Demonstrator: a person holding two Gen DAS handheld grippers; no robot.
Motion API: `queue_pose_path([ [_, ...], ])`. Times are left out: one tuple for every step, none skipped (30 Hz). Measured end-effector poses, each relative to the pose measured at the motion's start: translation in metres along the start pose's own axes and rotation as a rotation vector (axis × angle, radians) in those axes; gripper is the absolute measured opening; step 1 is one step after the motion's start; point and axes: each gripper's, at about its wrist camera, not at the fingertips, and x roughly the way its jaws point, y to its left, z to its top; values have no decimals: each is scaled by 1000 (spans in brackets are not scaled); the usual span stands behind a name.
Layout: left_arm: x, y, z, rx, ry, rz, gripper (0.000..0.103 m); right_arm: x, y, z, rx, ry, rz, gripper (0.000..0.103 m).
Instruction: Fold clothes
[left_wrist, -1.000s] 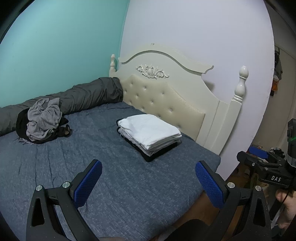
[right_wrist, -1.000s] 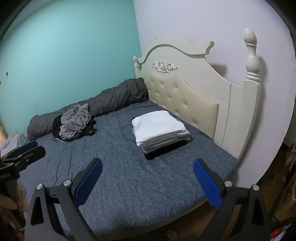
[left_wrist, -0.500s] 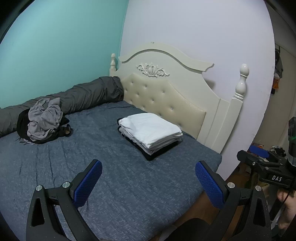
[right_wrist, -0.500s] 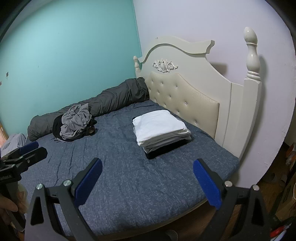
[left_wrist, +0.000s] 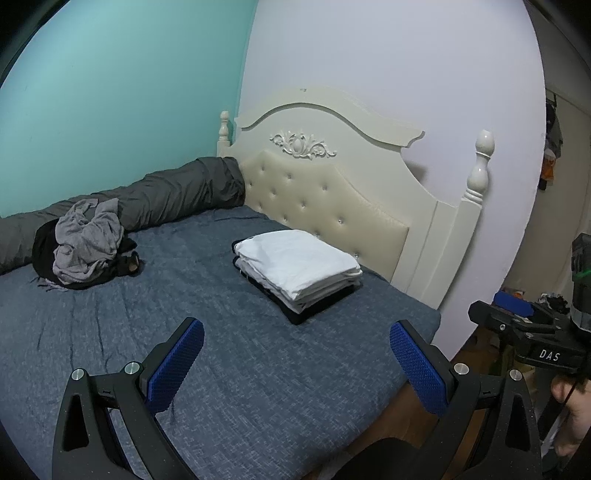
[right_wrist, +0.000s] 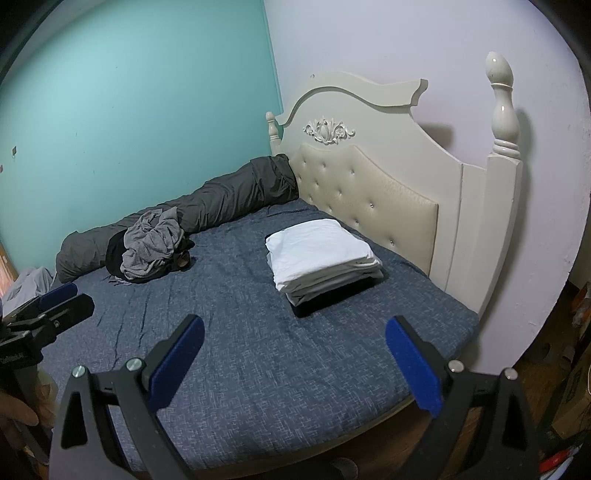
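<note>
A neat stack of folded clothes (left_wrist: 299, 266) (right_wrist: 323, 254), white on top and black at the bottom, lies on the blue bed (left_wrist: 184, 325) (right_wrist: 258, 350) near the headboard. A crumpled pile of grey and black clothes (left_wrist: 86, 245) (right_wrist: 151, 249) sits at the far left by the wall. My left gripper (left_wrist: 295, 363) hangs open over the bed's near part with nothing between its blue pads. My right gripper (right_wrist: 293, 363) is open and empty too, above the bed's near edge. Each gripper shows at the edge of the other's view.
A rolled dark grey duvet (left_wrist: 166, 195) (right_wrist: 221, 203) lies along the teal wall. A cream tufted headboard (left_wrist: 332, 192) (right_wrist: 388, 177) with posts closes the bed's right end. Wooden floor and clutter (left_wrist: 546, 299) lie beyond the bed. A hand (right_wrist: 18, 410) holds the left gripper's handle.
Both views have drifted slightly, so the bed and the stack sit a touch lower and nearer. Both grippers stay open and empty, and the clothes have not moved.
</note>
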Motion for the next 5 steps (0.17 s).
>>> queue_pose_path([
  [0,0,0,-1,-1,0,103,0,0,0,0,-1,-1,99],
  [0,1,0,-4,-1,-1,103,0,0,0,1,-2,-1,99],
  [0,1,0,-7,-1,-1,103,0,0,0,1,-2,-1,99],
  [0,1,0,-9,-2,-2,103,0,0,0,1,-3,-1,99],
  [0,2,1,-12,-2,-3,103,-1,0,0,1,-3,-1,99],
])
